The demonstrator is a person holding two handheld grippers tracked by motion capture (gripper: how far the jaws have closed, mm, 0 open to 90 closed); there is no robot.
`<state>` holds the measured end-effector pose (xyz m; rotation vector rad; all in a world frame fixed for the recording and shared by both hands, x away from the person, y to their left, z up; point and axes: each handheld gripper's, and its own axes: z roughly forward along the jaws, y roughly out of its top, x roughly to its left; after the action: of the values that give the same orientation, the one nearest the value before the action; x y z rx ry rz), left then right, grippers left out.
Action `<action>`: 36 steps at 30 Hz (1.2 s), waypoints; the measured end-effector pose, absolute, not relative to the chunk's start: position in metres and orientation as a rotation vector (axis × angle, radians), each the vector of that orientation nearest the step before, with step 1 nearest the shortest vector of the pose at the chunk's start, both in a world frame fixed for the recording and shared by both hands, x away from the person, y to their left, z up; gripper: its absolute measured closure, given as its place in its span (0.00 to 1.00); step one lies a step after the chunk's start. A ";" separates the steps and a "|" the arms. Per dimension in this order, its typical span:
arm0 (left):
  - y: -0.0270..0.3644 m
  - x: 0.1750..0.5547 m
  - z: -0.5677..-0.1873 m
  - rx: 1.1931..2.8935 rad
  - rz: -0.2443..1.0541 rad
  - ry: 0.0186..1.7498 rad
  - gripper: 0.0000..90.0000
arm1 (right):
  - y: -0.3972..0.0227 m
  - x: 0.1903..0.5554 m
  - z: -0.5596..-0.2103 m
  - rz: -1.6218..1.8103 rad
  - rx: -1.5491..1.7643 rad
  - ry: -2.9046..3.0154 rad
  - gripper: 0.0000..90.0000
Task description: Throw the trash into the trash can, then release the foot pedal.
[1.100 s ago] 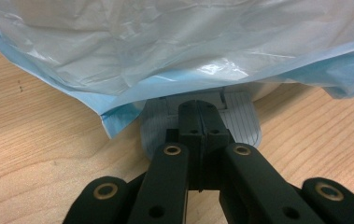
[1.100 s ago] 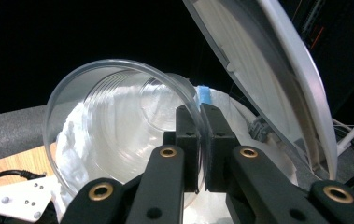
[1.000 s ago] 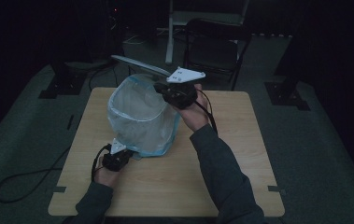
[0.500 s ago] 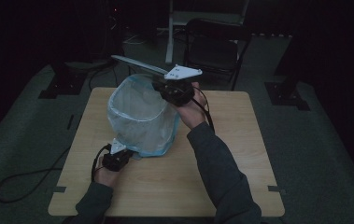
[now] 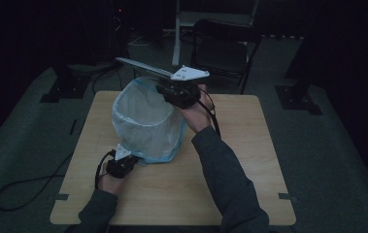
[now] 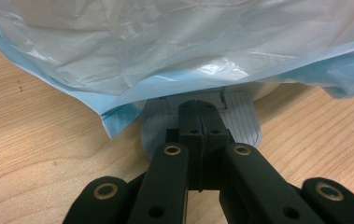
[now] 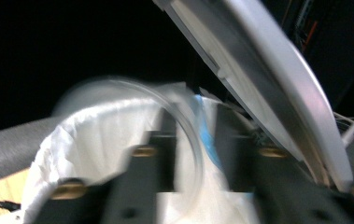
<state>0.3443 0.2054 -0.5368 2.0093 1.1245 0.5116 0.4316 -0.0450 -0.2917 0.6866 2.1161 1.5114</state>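
No task on the ticket, so I'm judging from the layout: it looks like fitting a liner into a small pedal bin (image 5: 145,124) at the middle of the table (image 5: 249,170).

Left side, near edge: left gripper (image 5: 122,164) is low at the bin's base. In the left gripper view its jaws are closed together, tips (image 6: 201,122) down on the ribbed grey pedal (image 6: 244,122). Whether they pinch it or just press it, I can't tell. Lid (image 5: 140,68) is up, tilted away to the far side, which fits the pedal being pressed.

Centre: white liner bag (image 5: 142,114) is in the bin with its mouth open. A blue bag layer (image 6: 118,119) hangs down over the outside nearly to the tabletop just beside the pedal. So the bag is in and mostly draped.

Right: right gripper (image 5: 174,92) is at the far right of the rim, under the raised lid. The right gripper view is motion-blurred. The jaws look parted, with the rim (image 7: 188,140) and a strip of blue film (image 7: 207,140) between them, but I can't tell if they grip anything.

My read on what's left: seat the liner edge round the rim on that side, release the pedal and let the lid drop. Past halfway.
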 end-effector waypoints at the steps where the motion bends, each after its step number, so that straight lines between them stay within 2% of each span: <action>1: 0.205 0.344 -0.537 2.010 0.512 1.124 1.00 | -0.045 0.431 -0.291 1.515 0.681 2.112 0.69; 11: 0.205 0.344 -0.537 2.009 0.512 1.125 1.00 | -0.047 0.424 -0.290 1.509 0.649 2.132 0.65; 27: 0.205 0.344 -0.537 2.009 0.513 1.126 1.00 | -0.066 0.412 -0.318 1.454 0.675 2.150 0.63; 36: 0.205 0.344 -0.537 2.008 0.514 1.128 1.00 | -0.084 0.393 -0.333 1.447 0.668 2.141 0.62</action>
<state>0.3441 0.2052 -0.5367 2.0079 1.1277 0.5135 0.3931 -0.0836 -0.3327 0.6684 2.1413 1.4465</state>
